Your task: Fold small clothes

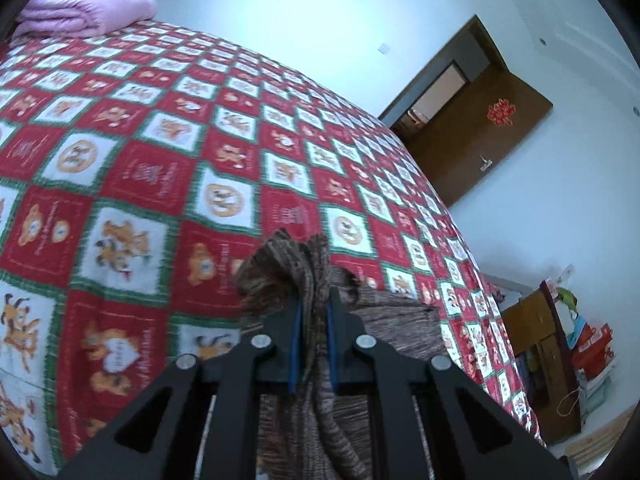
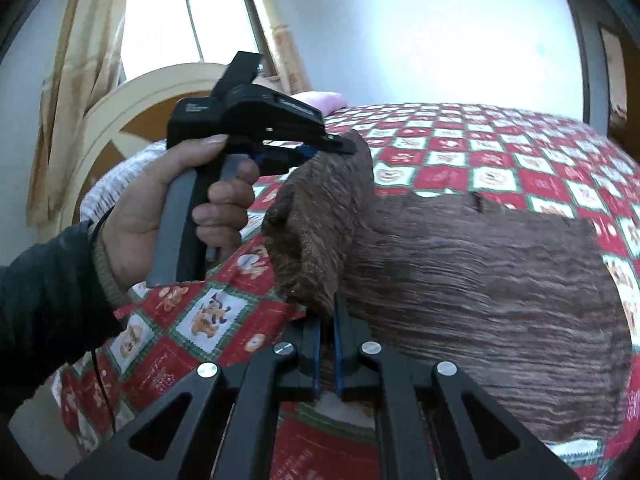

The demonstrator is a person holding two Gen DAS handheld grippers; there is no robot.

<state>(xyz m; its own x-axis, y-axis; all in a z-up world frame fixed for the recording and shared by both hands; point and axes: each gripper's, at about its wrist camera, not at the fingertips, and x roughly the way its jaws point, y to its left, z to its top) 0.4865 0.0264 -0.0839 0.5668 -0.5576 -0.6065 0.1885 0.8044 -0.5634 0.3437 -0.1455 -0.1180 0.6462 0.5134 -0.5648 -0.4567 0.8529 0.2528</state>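
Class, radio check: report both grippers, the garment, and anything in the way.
Left gripper shut on brown knit garment. Right gripper shut on it too. Garment's near edge lifted off checked bedspread. Nothing in the way.

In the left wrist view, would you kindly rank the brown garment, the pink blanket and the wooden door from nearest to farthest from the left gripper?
1. Brown garment: clamped in the left gripper, bunched at its tips.
2. Wooden door: upper right, beyond the bed's far edge.
3. Pink blanket: folded at the bed's far upper-left corner. Door and blanket are hard to separate; both are far.
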